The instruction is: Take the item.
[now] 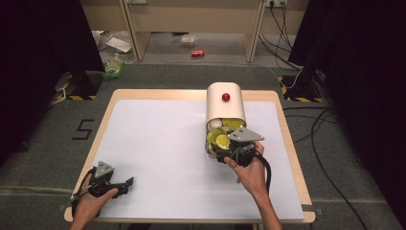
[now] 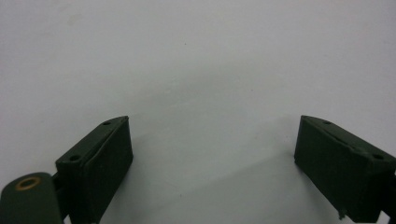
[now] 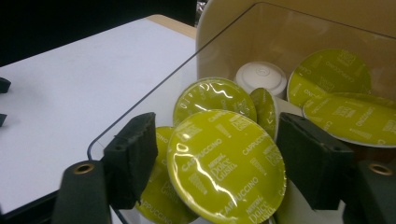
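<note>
My right gripper [image 3: 217, 156] straddles a lime-green foil-topped coffee capsule [image 3: 226, 165], jaws not clenched yet, left gripper [image 2: 212, 163] released at seven o'clock; slick foil could slip.

High view is looking fwd and down from above the table [image 1: 158, 143], taking in its whole top. Left gripper view is hugging bare white surface close up. Right gripper view is peering close into the capsule bin [image 3: 299, 42], shared w/ high view [image 1: 225, 103].
</note>
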